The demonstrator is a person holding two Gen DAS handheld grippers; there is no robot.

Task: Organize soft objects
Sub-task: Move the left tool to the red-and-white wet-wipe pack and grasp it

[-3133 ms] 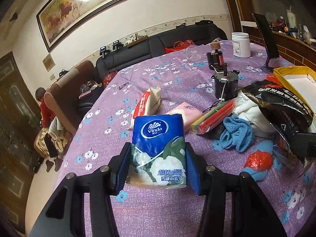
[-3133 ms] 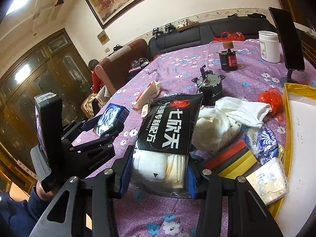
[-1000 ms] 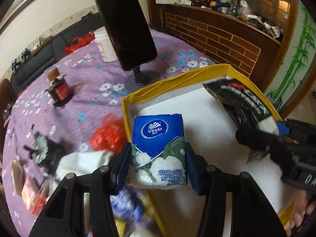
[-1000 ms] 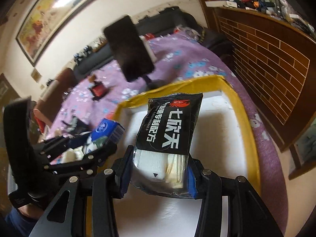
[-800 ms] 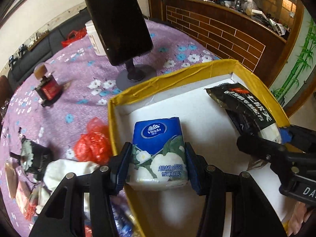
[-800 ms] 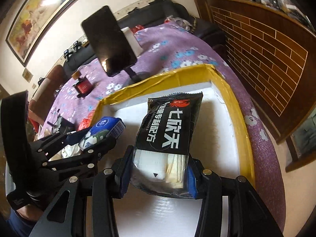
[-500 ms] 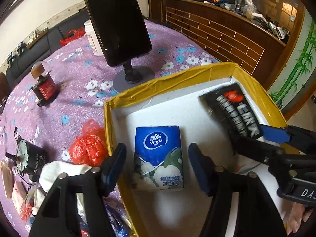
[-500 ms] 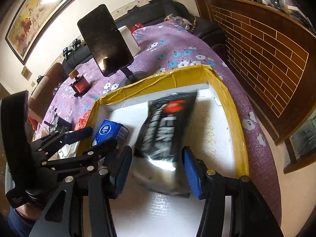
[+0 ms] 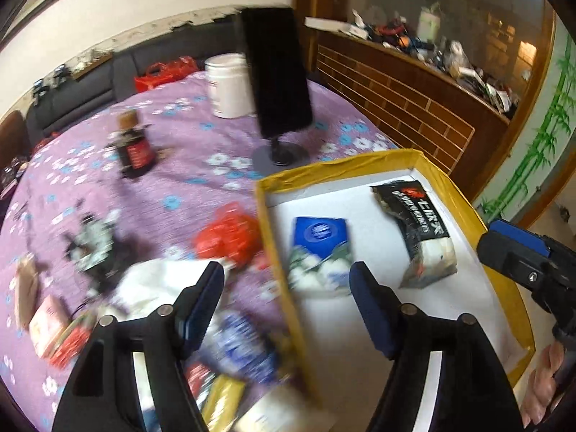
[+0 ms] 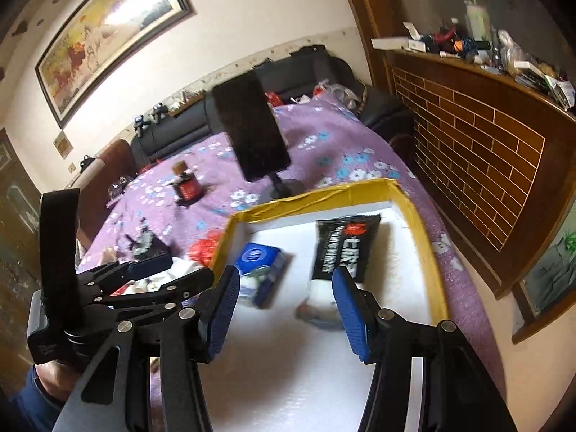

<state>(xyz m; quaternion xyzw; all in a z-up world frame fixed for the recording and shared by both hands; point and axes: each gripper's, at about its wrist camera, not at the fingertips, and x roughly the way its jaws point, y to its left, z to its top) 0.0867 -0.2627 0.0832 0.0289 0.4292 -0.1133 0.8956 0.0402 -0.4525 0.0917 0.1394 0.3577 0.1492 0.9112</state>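
Dark sofa (image 10: pixel 187 129) below framed painting (image 10: pixel 108 32)

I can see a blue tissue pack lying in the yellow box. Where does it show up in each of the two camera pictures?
Left wrist view: the blue tissue pack lies just right of centre, inside the yellow box by its left wall.
Right wrist view: the same pack sits just left of centre, again by that wall.
Shared landmark: the black packet lying to its right.

The blue tissue pack (image 9: pixel 320 248), clamped in the left gripper (image 9: pixel 286 298) a second ago, now lies free on the white floor of the yellow-rimmed box (image 9: pixel 277 252), and that gripper's jaws are opening with nothing between them. The black packet (image 10: pixel 342 248) likewise lies released beside it, the right gripper (image 10: pixel 286 298) drawn back with its jaws apart.
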